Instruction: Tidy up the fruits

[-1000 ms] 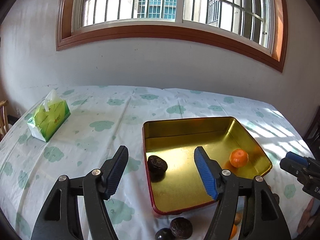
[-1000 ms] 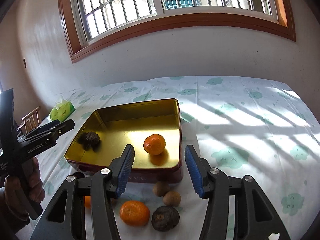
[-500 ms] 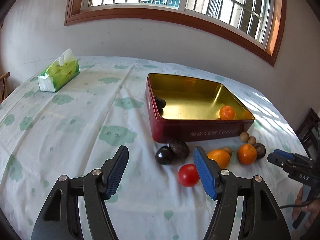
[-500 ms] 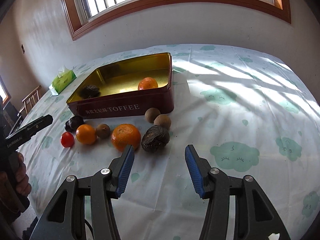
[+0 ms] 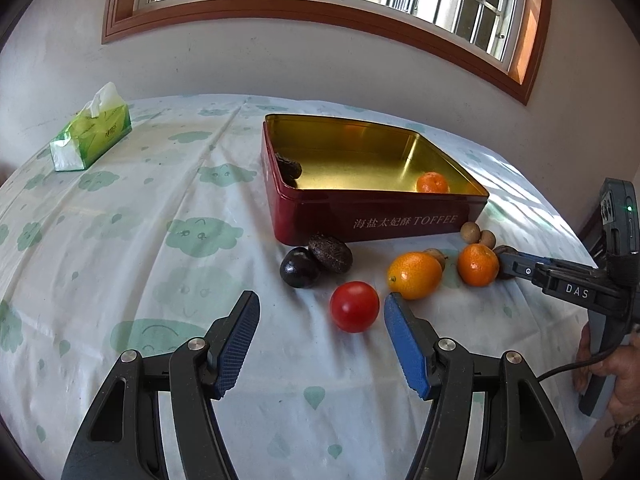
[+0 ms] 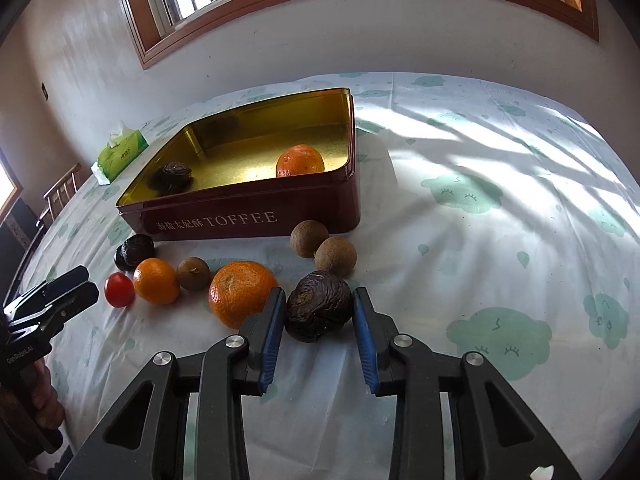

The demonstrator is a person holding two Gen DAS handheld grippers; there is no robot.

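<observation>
**Two grippers over loose fruit beside a toffee tin**

Reading from the left, we see the left gripper (image 5: 318, 334) with its blue ribbed pads well apart and gripping nothing; a smooth red tomato (image 5: 354, 306) lies on the cloth just ahead of the gap, close to one pad. Beyond it sit a glossy dark plum (image 5: 300, 267), a wrinkled dark fruit (image 5: 331, 252) and two oranges (image 5: 415, 275). Further right, the right gripper (image 6: 319, 307) is closing on a shrivelled brown passion fruit (image 6: 319, 306); we see both pads at its sides, seemingly touching. Three round tan longans (image 6: 335, 257) rest nearby. The red tin (image 6: 256, 208), gold inside, holds one orange (image 6: 300, 161) and one wrinkled fruit (image 6: 173, 175), both partly hidden by its wall. A hand (image 5: 618, 376) is cut off at the frame edge. The tablecloth (image 6: 500, 208) is white with green clouds.
</observation>
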